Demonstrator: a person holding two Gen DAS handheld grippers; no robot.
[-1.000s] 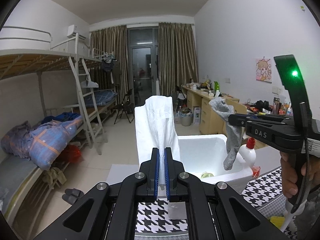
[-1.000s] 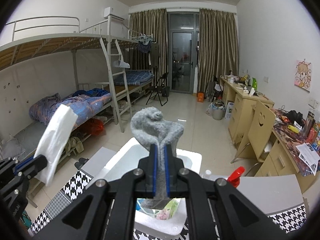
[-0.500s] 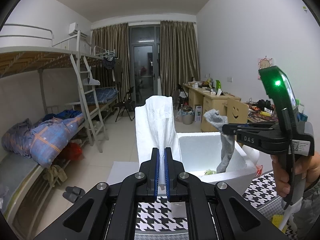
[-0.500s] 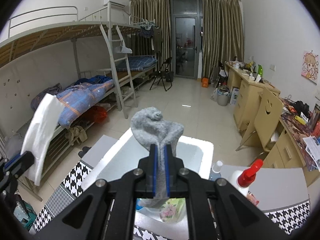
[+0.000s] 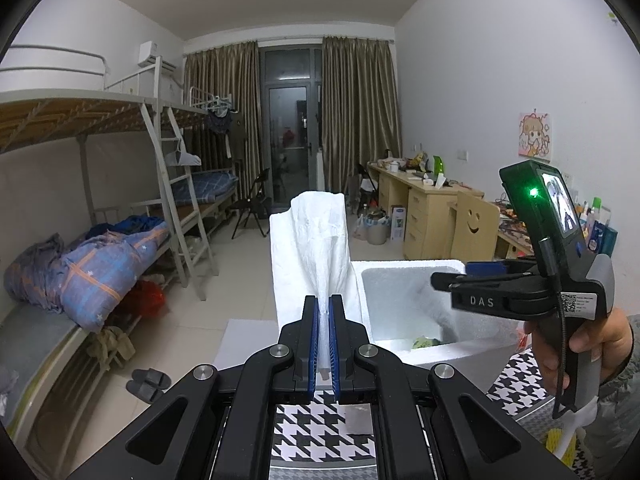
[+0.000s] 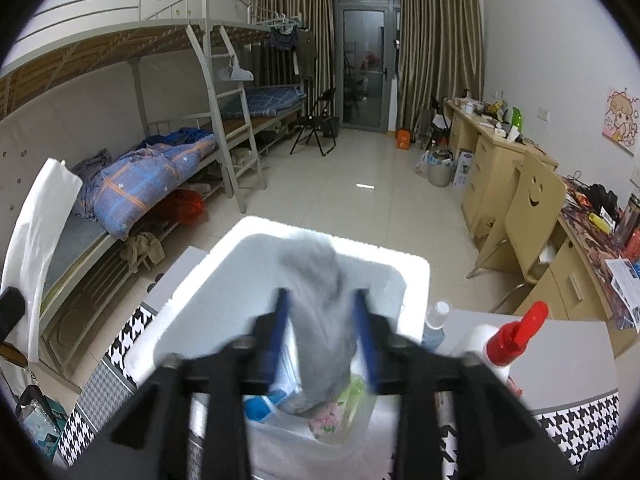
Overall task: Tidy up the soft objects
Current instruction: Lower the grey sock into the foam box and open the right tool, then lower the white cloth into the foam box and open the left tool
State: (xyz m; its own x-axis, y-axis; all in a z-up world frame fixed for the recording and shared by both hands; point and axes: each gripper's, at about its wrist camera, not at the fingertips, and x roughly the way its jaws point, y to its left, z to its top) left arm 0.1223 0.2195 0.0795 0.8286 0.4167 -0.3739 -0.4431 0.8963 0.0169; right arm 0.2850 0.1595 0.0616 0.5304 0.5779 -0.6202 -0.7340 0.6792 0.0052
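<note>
Your foam box (image 6: 416, 280) sits at the far edge of the worktop (image 6: 576, 424), open side up, and everything turns on it lying straight below your right tongs (image 6: 322, 332). Their jaws are opening now, spread to either side of the grey sock (image 6: 324, 320). The sock hangs lengthwise between them, its long axis running down into the box toward the plastic-wrapped items at the bottom, and the pads no longer look to press on it. Judging by that, it should drop inside without any sideways correction.

Your left tongs (image 5: 324, 332) are pressed together on the white cloth (image 5: 320, 248), which stands upright above the jaws. They sit off the box's left wall, so your right hand (image 5: 600, 344) is nearer the opening. I'd say the cloth needs carrying rightward over the rim before you let go.
</note>
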